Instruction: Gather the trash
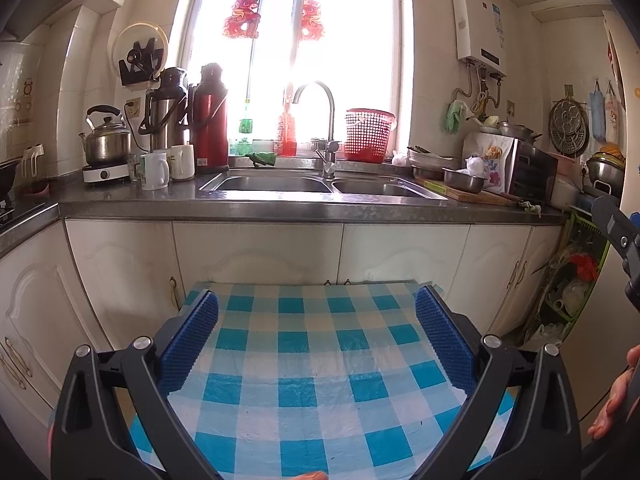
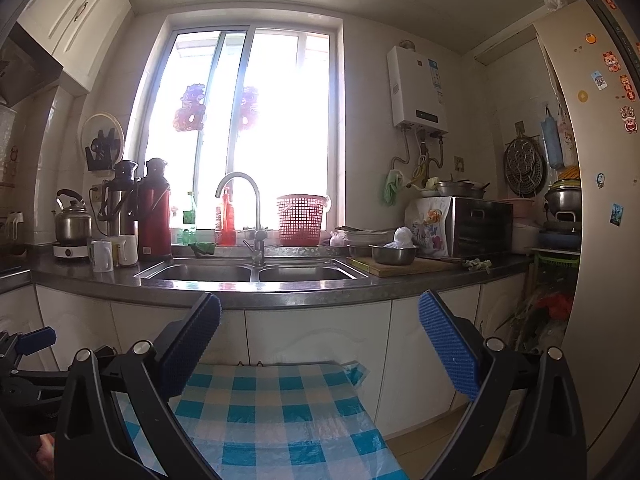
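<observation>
Below my left gripper [image 1: 316, 336], fingers spread wide, lies the checked bench [image 1: 316, 380], bare between them. My right gripper [image 2: 320, 344] gapes wide above its far edge. Beyond stands the sink [image 2: 252, 272]; I see no trash.

Daylight enters through the large sliding glass window [image 1: 292, 52] [image 2: 248, 132] behind the double stainless steel sink [image 1: 320, 186] [image 2: 256, 272]; the panes are overexposed to plain white in both views, with a faint purple fringe along the frame. Items on the sill are backlit: the red plastic mesh basket [image 1: 368, 136] [image 2: 300, 220] glows, and the tall red thermos flask [image 1: 210, 120] [image 2: 154, 212] reads dark. The dark polished countertop [image 1: 256, 208] [image 2: 280, 296] carries a bright reflected strip. Interior exposure is moderate and dimmer toward the corners. Fisheye distortion bows the walls and the white panelled cabinet doors [image 1: 256, 252] [image 2: 316, 336]. Black vignetting occupies the frame corners. Focus is acceptable throughout.
</observation>
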A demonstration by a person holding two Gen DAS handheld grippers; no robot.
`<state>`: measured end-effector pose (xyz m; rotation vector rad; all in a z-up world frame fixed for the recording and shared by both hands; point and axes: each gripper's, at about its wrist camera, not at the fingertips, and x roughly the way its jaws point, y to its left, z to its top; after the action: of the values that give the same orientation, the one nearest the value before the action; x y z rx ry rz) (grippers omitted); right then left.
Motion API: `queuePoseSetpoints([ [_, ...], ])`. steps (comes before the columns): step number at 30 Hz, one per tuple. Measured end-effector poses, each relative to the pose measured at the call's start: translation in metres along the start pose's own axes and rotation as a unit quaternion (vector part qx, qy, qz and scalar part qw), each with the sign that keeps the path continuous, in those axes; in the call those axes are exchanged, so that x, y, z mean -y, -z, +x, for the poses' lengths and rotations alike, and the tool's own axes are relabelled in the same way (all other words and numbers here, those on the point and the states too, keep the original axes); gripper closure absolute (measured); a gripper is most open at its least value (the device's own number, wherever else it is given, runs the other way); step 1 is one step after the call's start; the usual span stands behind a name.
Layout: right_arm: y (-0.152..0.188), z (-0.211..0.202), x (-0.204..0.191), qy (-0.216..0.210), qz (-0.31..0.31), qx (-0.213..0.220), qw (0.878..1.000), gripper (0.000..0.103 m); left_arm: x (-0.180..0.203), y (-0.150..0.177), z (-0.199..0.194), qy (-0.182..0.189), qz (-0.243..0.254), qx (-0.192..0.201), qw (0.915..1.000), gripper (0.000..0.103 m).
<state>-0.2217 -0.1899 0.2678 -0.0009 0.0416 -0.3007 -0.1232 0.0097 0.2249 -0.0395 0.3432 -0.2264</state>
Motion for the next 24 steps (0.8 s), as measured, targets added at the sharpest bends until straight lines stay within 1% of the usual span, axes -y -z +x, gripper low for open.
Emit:
queuePoseSetpoints([
  [2,0.002,0.002,-0.002,-0.006,-0.001,-0.004,1.000,0.005,-0.001,0.001,0.001,-0.002,-0.001,0.000,1.0000,0.004],
  [4,0.004,0.009,-0.004,-0.019,0.000,-0.022,1.000,0.005,-0.003,0.001,0.004,-0.006,0.000,0.000,1.0000,0.004],
  [8,0.012,0.035,-0.015,-0.036,-0.018,-0.087,0.995,0.005,-0.006,0.004,0.011,-0.011,-0.001,-0.007,0.9999,0.004],
  [9,0.016,0.043,-0.019,-0.042,-0.025,-0.111,0.993,0.005,-0.007,0.005,0.012,-0.011,-0.001,-0.009,0.9999,0.004],
  [11,0.026,0.052,-0.022,-0.050,-0.026,-0.134,0.989,0.005,-0.008,0.008,0.015,-0.014,0.001,-0.014,0.9998,0.004],
  [14,0.035,0.054,-0.025,-0.051,-0.026,-0.141,0.988,0.005,-0.011,0.011,0.017,-0.015,-0.001,-0.019,0.9997,0.004],
  [24,0.039,0.058,-0.024,-0.045,-0.026,-0.146,0.988,0.005,-0.017,0.016,0.023,-0.018,-0.003,-0.027,0.9995,0.004],
])
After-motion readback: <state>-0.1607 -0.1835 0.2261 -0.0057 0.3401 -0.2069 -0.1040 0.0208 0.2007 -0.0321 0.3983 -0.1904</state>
